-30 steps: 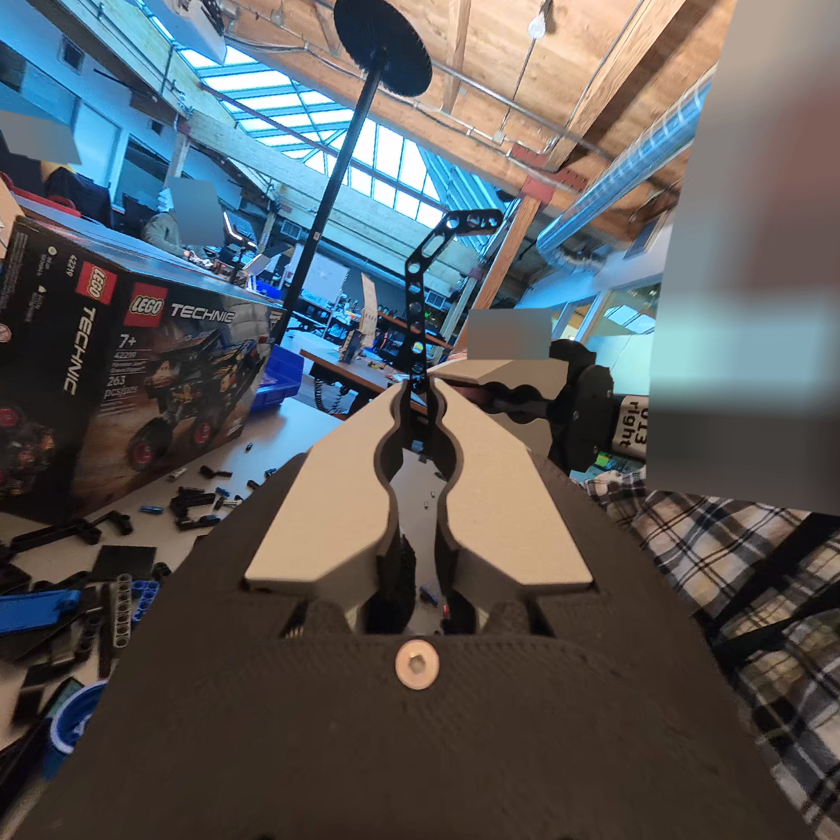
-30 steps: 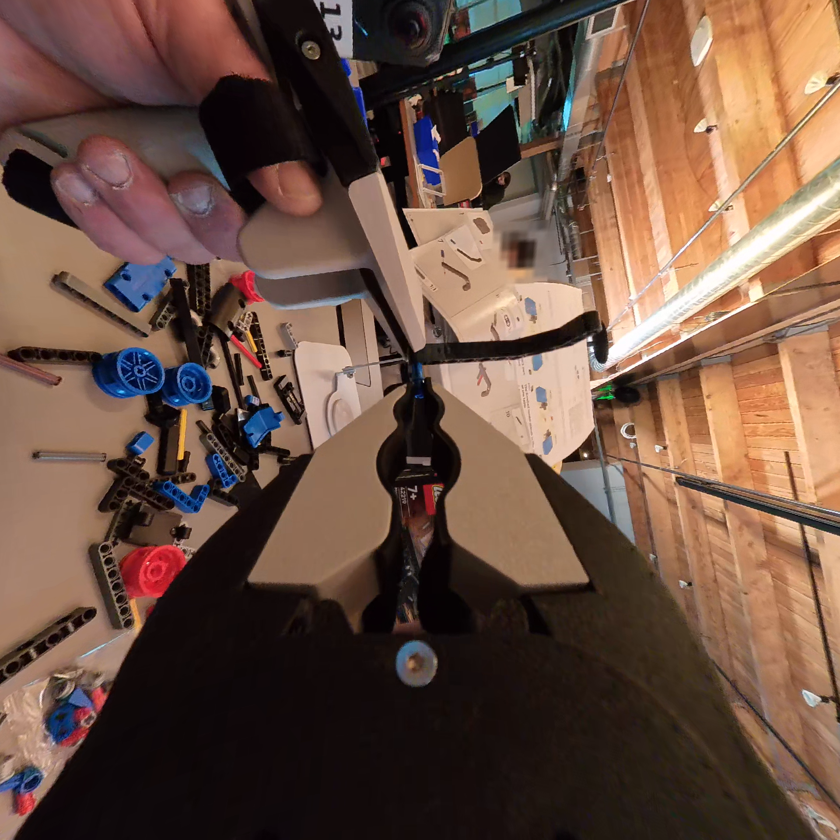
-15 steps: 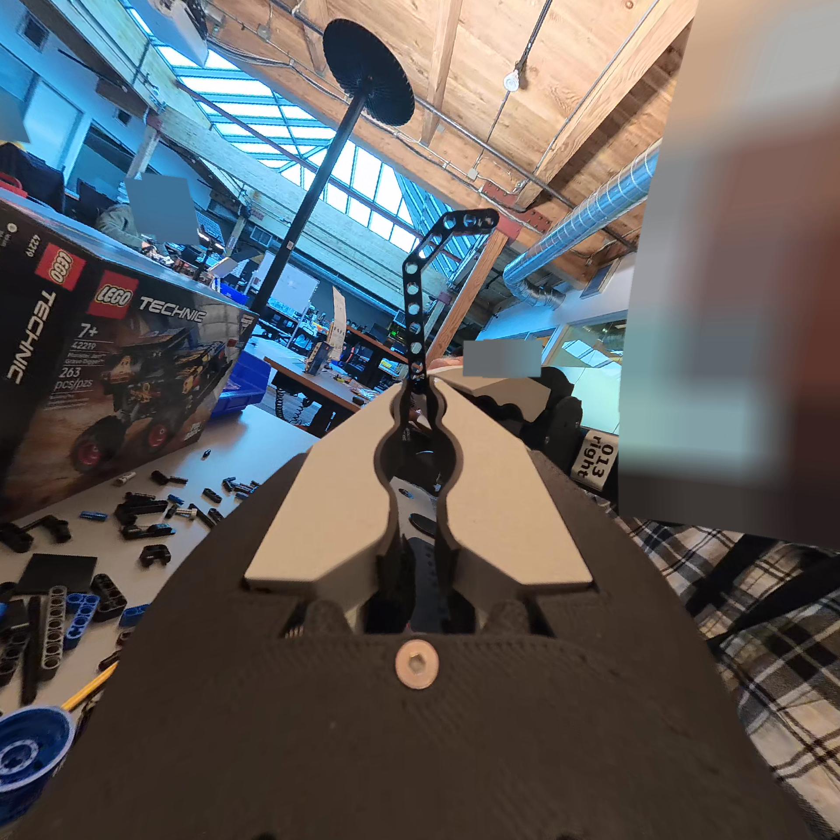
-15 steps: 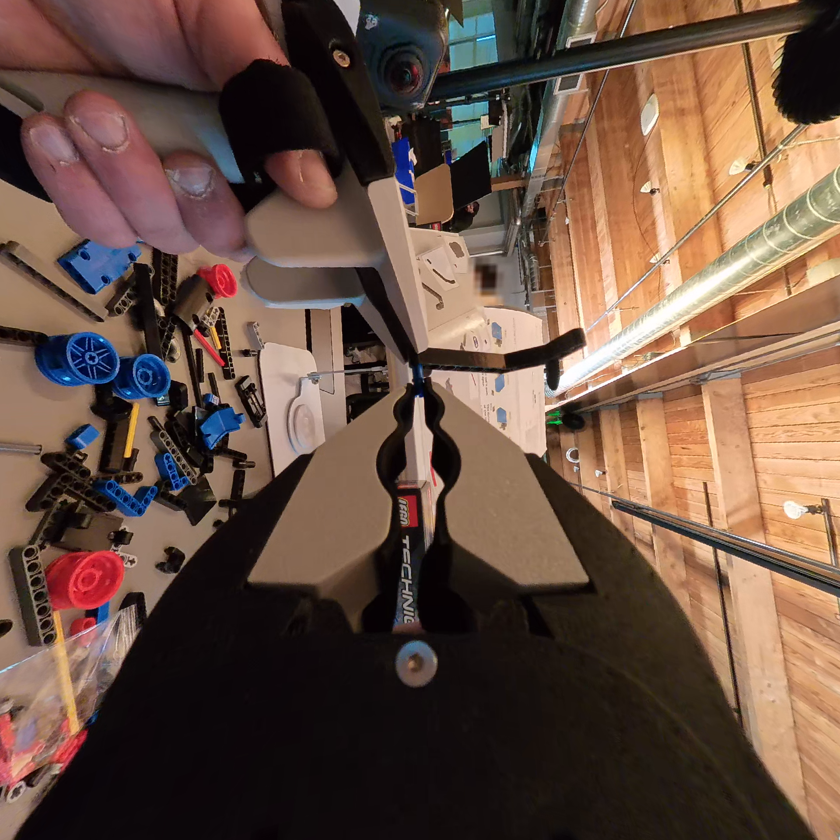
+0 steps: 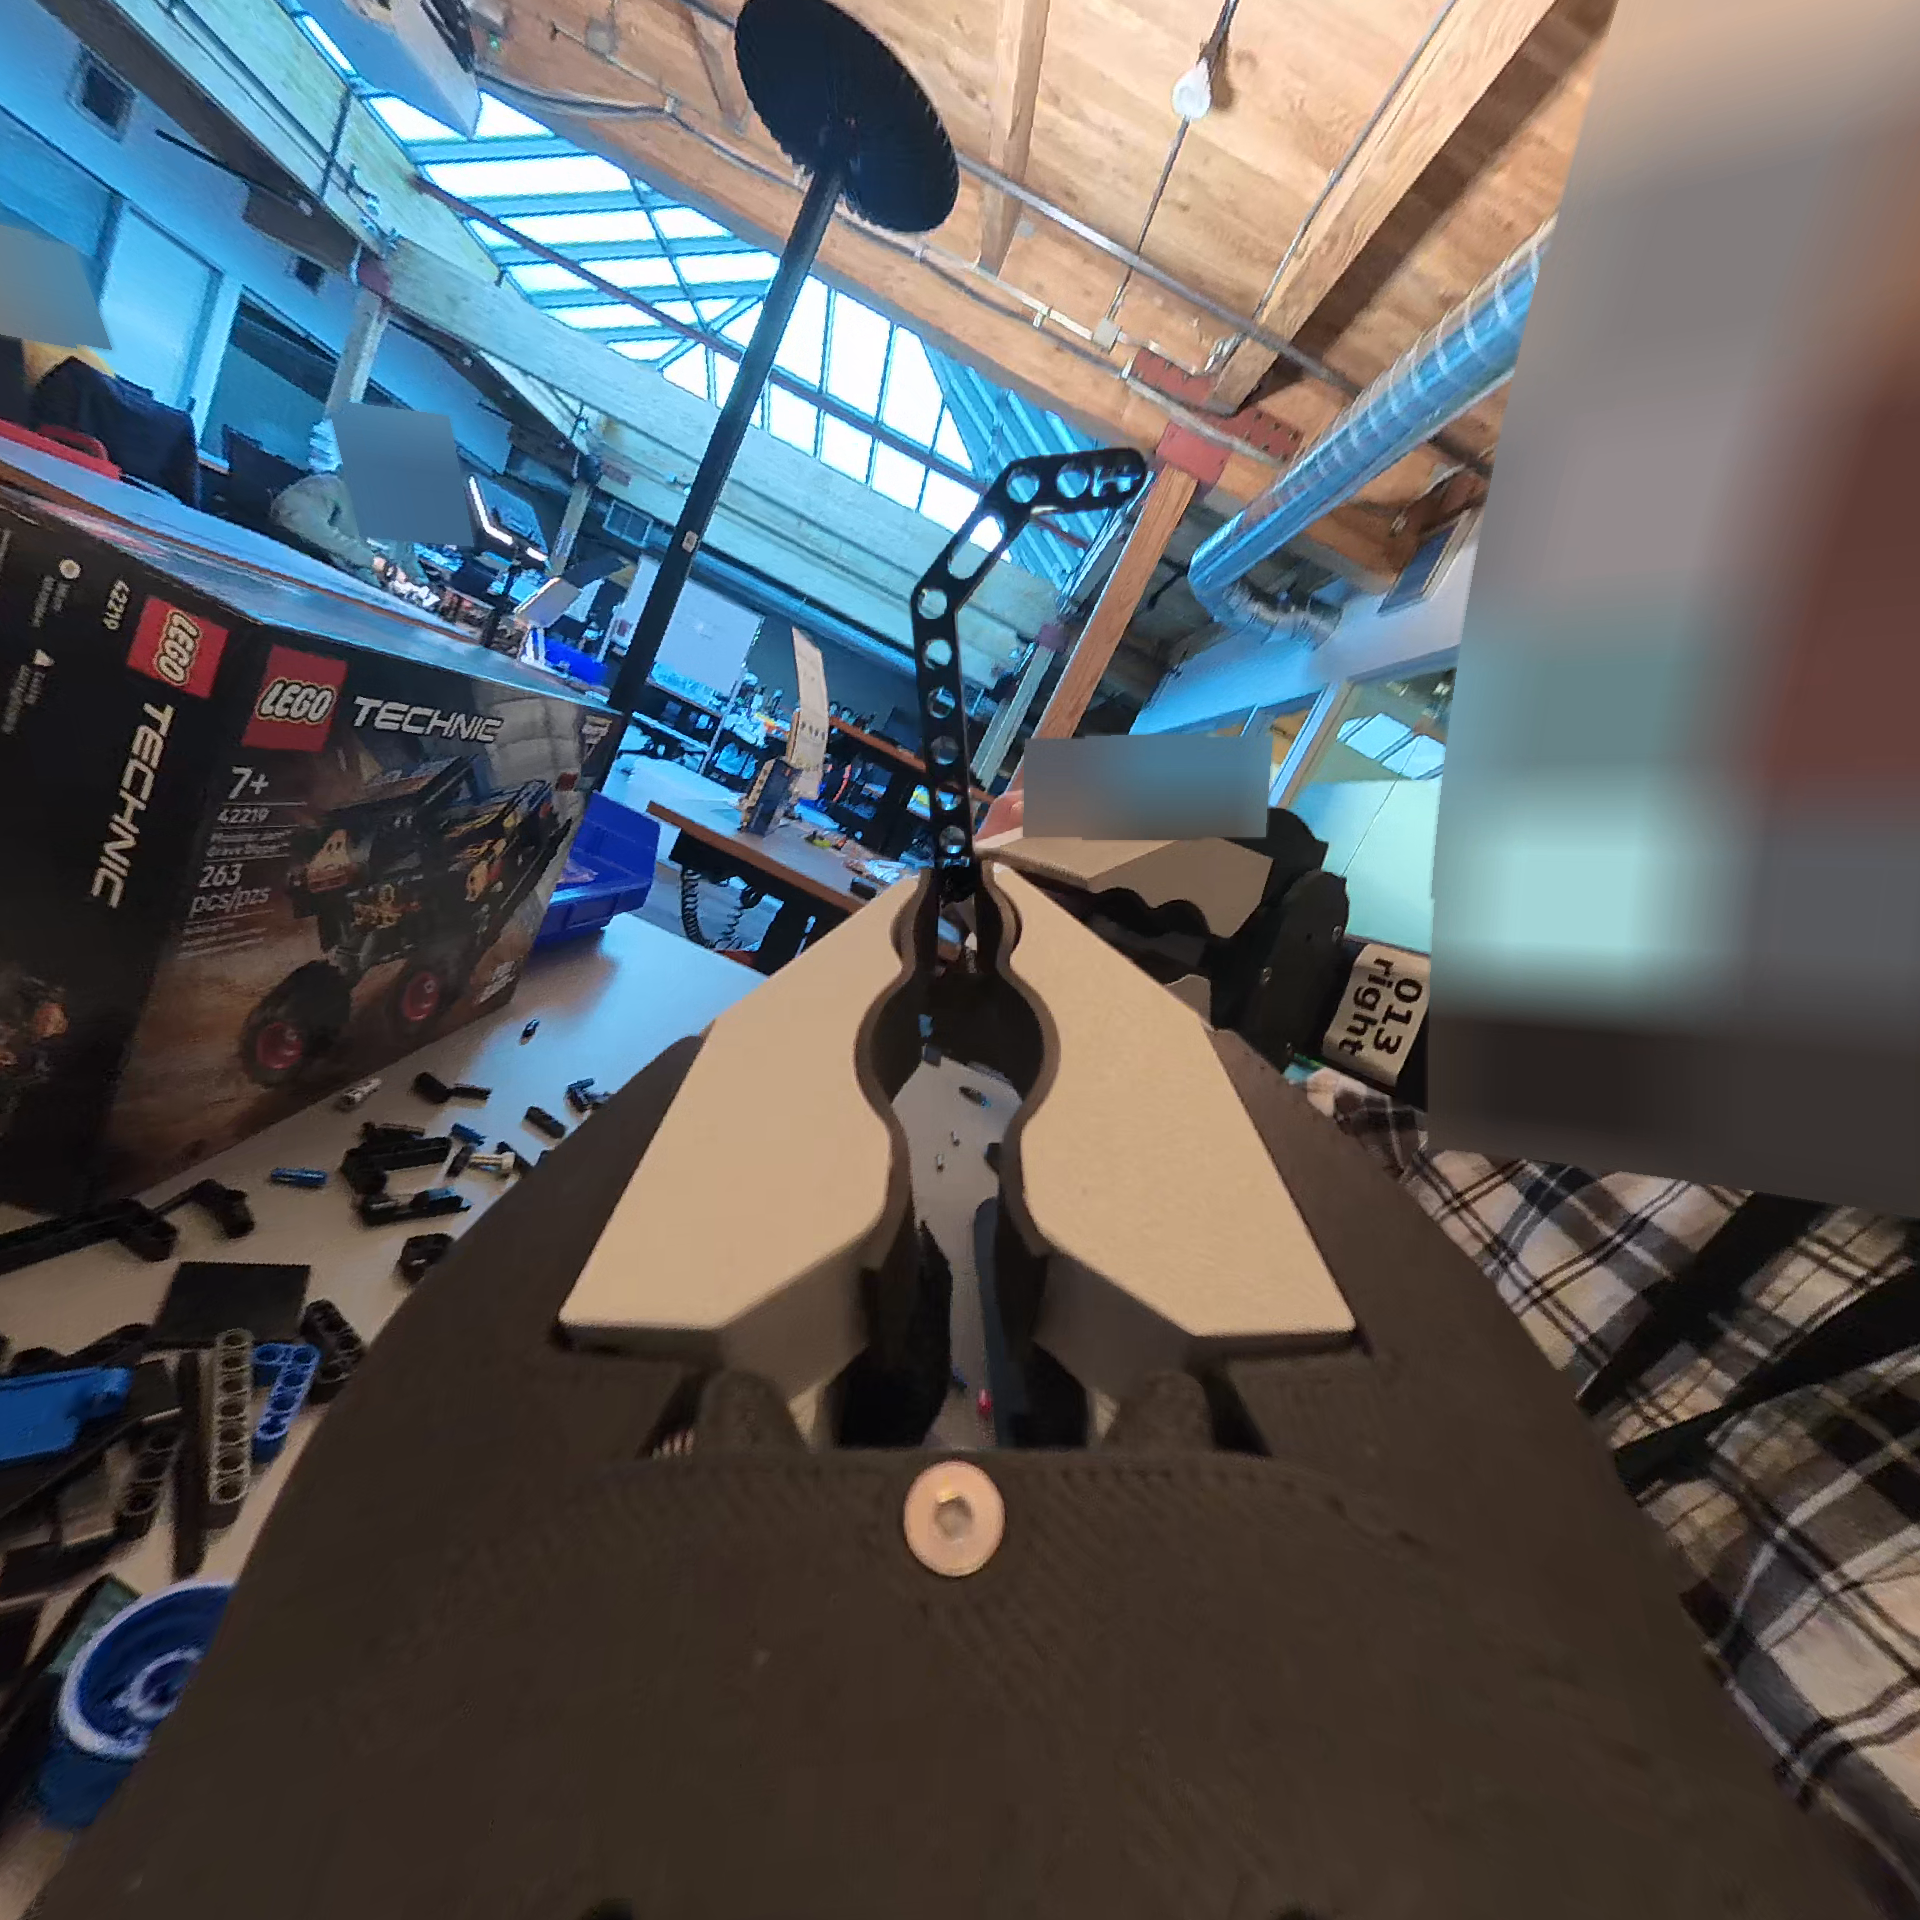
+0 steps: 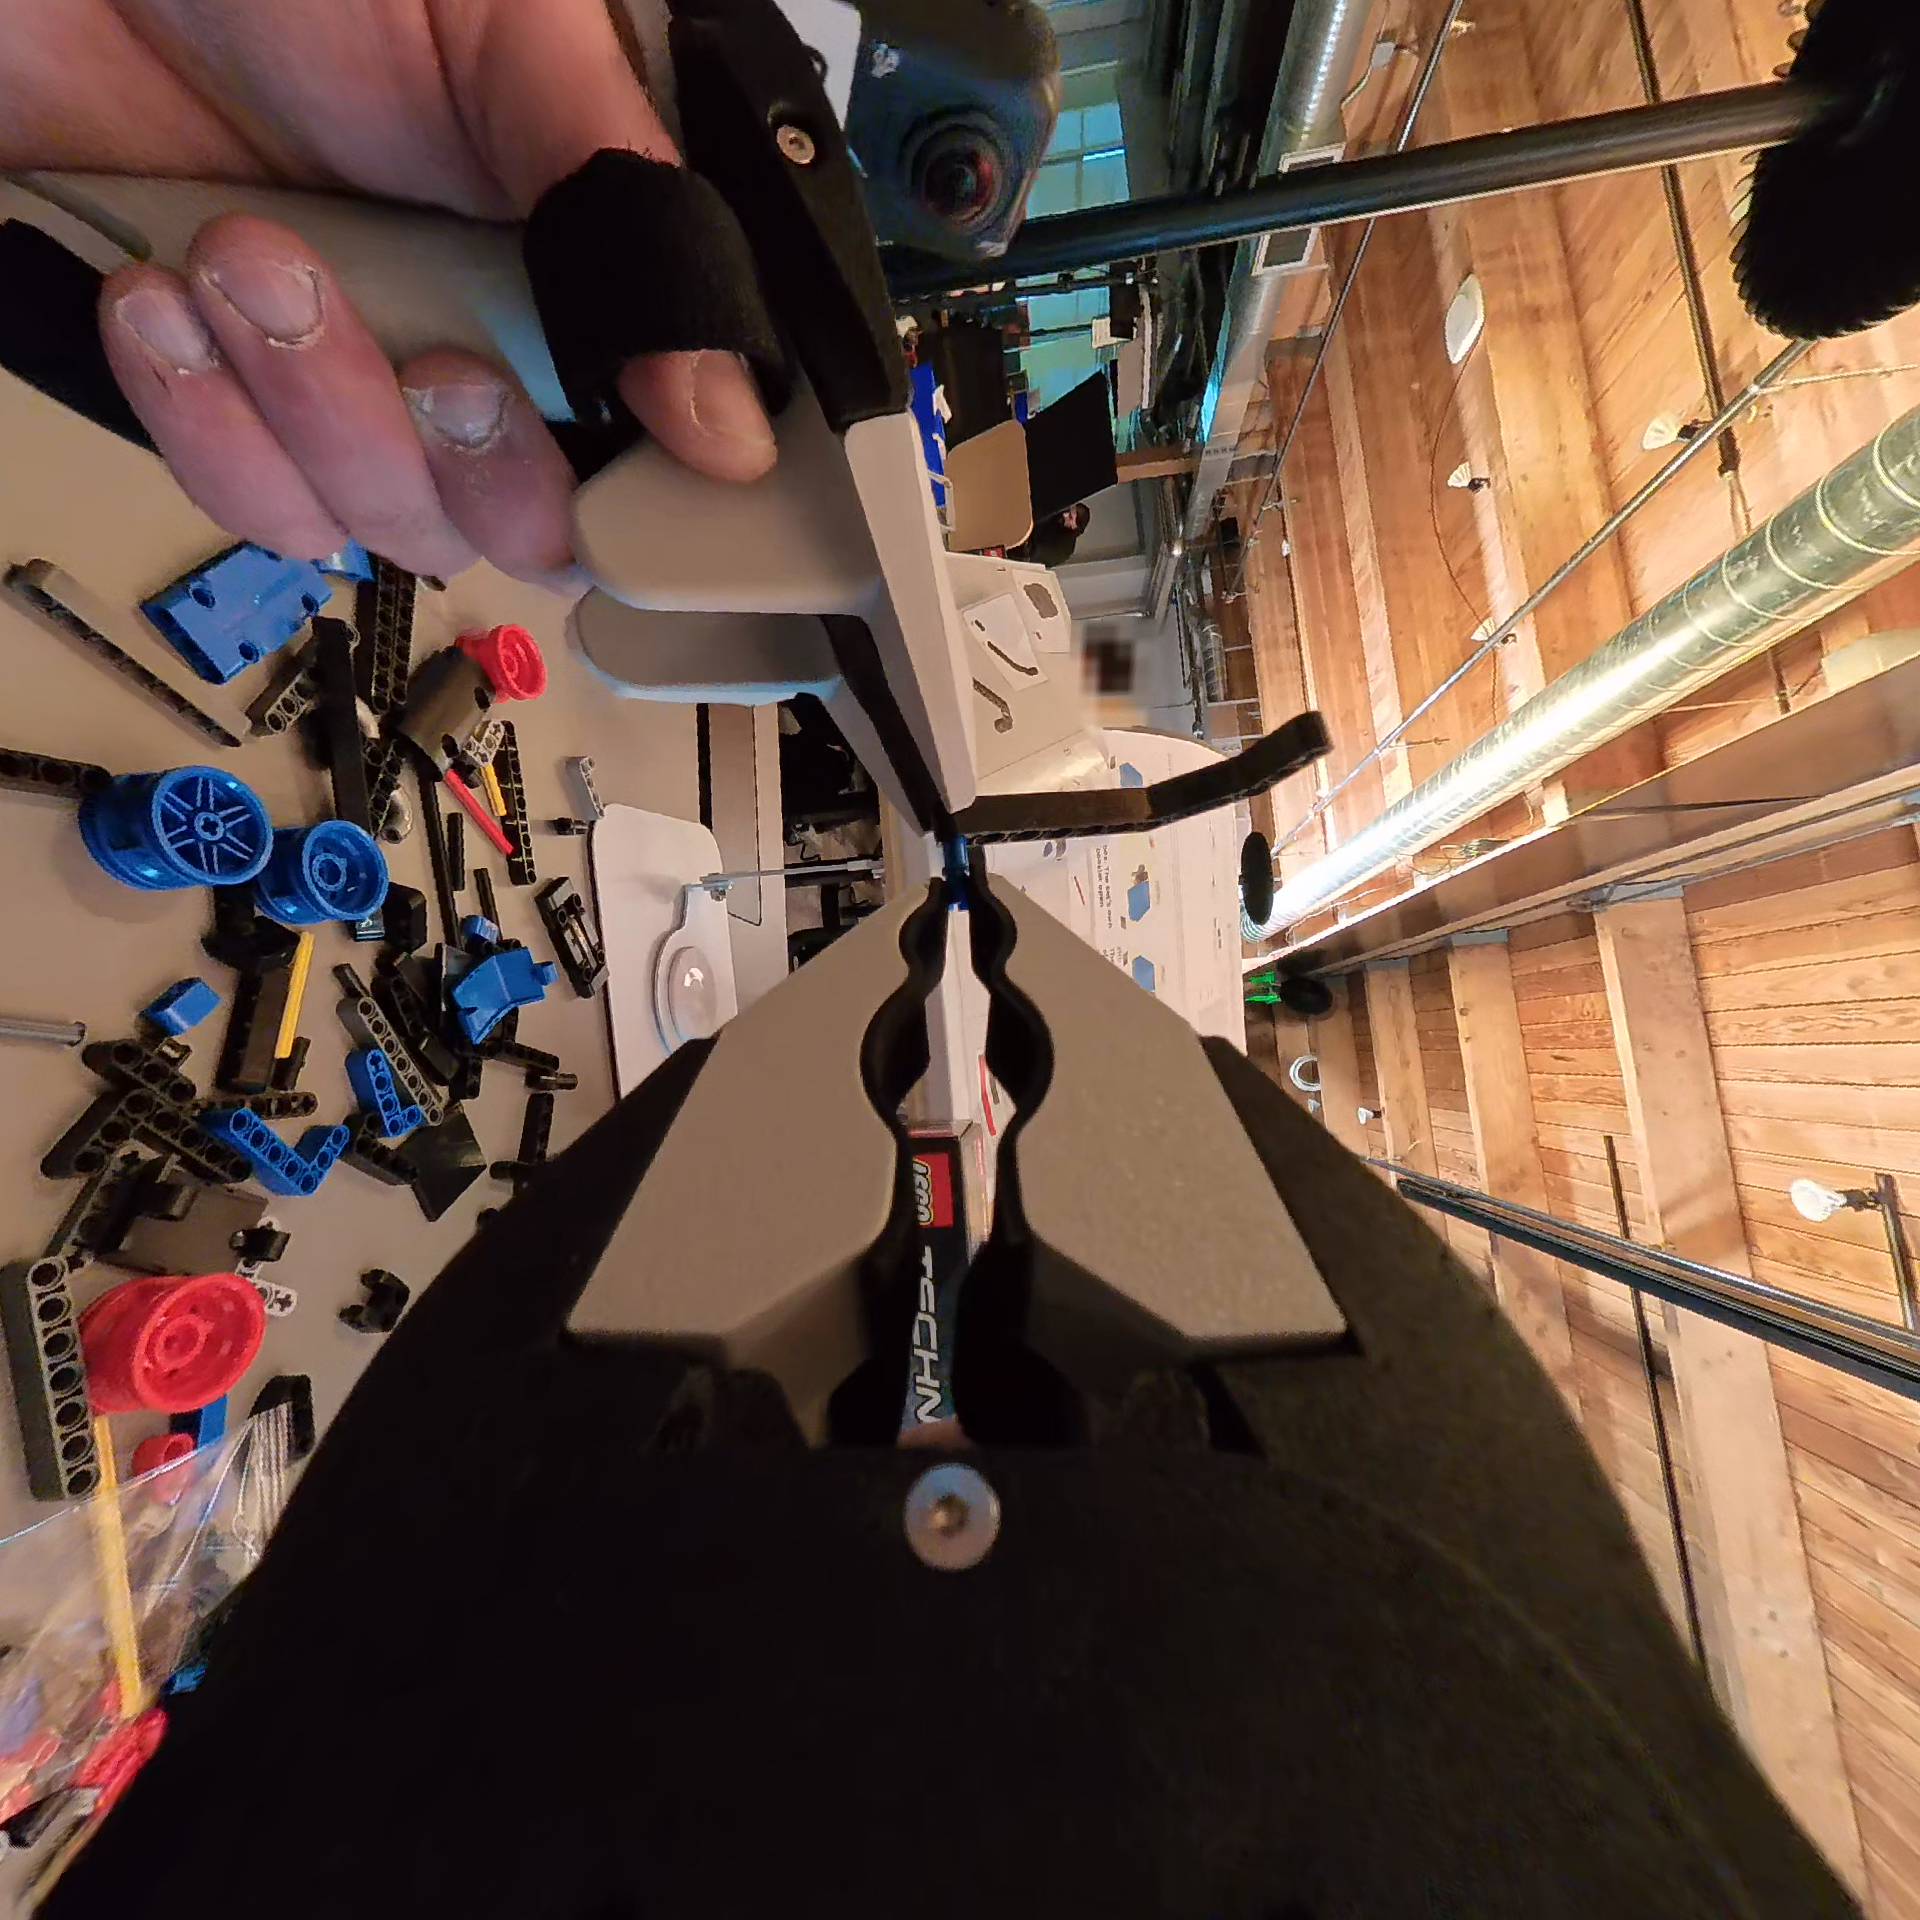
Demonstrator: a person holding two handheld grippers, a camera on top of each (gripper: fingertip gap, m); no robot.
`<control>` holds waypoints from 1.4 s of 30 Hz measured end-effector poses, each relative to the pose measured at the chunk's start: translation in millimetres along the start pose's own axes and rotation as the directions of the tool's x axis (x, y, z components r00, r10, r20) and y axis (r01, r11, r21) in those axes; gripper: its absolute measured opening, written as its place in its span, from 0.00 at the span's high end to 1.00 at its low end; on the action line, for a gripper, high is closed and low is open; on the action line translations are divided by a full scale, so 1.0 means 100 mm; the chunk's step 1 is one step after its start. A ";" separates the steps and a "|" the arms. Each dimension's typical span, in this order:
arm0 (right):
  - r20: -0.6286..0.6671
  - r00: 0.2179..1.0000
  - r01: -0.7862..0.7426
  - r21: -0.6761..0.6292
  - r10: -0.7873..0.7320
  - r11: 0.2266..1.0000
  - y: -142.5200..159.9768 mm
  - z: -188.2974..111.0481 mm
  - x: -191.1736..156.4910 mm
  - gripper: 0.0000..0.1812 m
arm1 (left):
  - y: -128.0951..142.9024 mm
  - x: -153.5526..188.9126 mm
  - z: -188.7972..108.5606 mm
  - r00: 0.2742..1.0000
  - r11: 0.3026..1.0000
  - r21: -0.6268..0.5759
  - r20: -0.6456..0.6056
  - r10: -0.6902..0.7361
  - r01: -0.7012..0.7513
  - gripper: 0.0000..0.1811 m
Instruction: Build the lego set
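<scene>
Left hand-held gripper [image 5: 951, 883] is clenched on the lower end of a black bent lego beam [image 5: 951, 665], which stands up from the tips w/ its angled top leaning right against the wooden ceiling. Right hand-held gripper [image 6: 961, 883] is clamped on a small blue pin [image 6: 958, 857] at its tips; the pin's far end meets the beam [image 6: 1132, 795] right where the left one grips it — whether it's seated in a hole can't be told. In the right wrist view the left hand-held gripper [image 6: 940, 821] comes in from upper left, held by a hand [image 6: 343, 312] w/ a black strap over one finger.

Both tools are up off the table [image 5: 623, 997]. On it, in the left wrist view: the black lego box [image 5: 270, 862] at far left, loose black and blue pieces in front of it, a blue wheel [image 5: 130, 1683] at lower left. Right wrist view shows more parts scattered on the table [image 6: 62, 987] — two blue wheels [image 6: 171, 826], a red wheel [image 6: 171, 1340], black beams, blue connectors, a clear bag of parts [image 6: 94, 1621] at lower left. Instruction sheets [image 6: 1132, 883] lie behind the tips. Plaid fabric [image 5: 1662, 1403] fills the lower right of the left wrist view.
</scene>
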State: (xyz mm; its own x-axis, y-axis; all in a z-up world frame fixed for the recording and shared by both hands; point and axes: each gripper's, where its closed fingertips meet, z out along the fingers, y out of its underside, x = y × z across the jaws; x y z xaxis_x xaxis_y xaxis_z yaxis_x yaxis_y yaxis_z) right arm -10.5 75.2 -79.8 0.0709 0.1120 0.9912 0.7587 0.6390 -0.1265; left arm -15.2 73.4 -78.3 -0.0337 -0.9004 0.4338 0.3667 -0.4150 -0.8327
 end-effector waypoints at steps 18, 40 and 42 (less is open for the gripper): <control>0.043 0.996 0.072 0.069 -0.075 0.995 0.00 -0.04 -0.07 0.99 | 0.10 -0.01 -0.01 1.000 0.992 -0.118 -0.001 0.032 -0.031 0.98; 0.036 0.998 0.041 0.091 -0.044 0.995 -0.03 -0.07 -0.04 0.99 | 0.07 0.03 0.00 0.999 0.999 -0.051 -0.045 -0.010 0.008 0.98; 0.034 0.999 0.021 0.096 -0.025 0.995 -0.04 -0.07 -0.03 0.98 | 0.07 0.04 0.00 0.999 0.999 -0.043 -0.049 -0.016 0.014 0.98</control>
State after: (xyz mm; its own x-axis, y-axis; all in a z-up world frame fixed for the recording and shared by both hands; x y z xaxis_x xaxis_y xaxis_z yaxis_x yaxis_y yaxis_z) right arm -9.0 66.5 -82.4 0.0302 0.1219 0.9921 0.6940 0.7117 -0.1086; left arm -12.5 66.9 -82.6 -0.0854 -0.8990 0.4295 0.3257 -0.4326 -0.8407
